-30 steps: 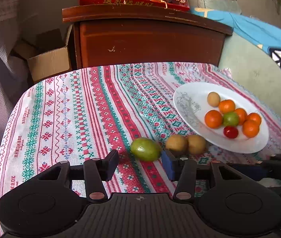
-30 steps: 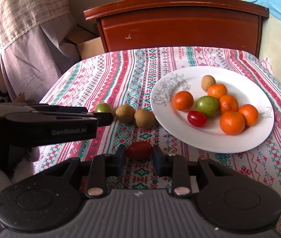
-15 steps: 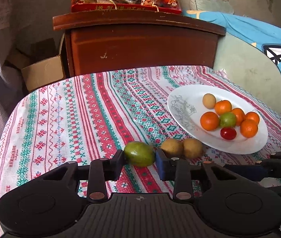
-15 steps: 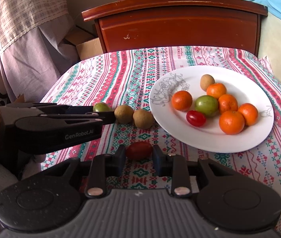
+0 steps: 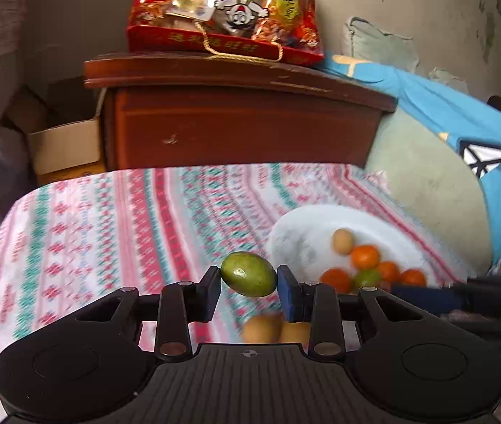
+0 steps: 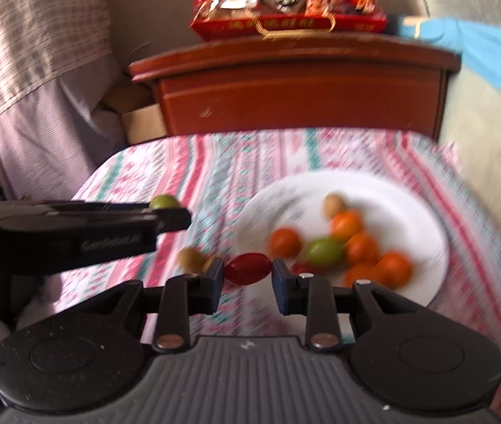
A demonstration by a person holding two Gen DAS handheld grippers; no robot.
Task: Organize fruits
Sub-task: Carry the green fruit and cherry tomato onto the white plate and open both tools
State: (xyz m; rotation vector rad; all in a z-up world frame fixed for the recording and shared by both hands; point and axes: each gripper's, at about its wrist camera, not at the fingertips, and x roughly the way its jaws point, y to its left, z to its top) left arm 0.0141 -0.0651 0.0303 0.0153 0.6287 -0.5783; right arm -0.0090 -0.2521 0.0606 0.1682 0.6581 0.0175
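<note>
My left gripper (image 5: 249,279) is shut on a green oval fruit (image 5: 248,274), held above the striped tablecloth (image 5: 109,233). Two brown fruits (image 5: 271,330) lie on the cloth just below it. My right gripper (image 6: 247,275) is shut on a small red tomato (image 6: 248,268), also lifted off the cloth. To the right stands a white plate (image 6: 409,205) with several oranges, a green fruit (image 6: 324,251), a red tomato and a brown fruit. In the right wrist view the left gripper (image 6: 170,217) reaches in from the left with the green fruit (image 6: 163,201) at its tip.
A dark wooden cabinet (image 5: 236,123) stands behind the table with a red snack bag (image 5: 229,10) on top. A cardboard box (image 5: 63,145) sits on the floor at the left. A blue and green cushion (image 5: 444,162) lies at the right.
The left gripper closed on the green fruit and lifted it off the cloth. The right gripper rose with the red tomato. Both views now look higher and are blurred.
</note>
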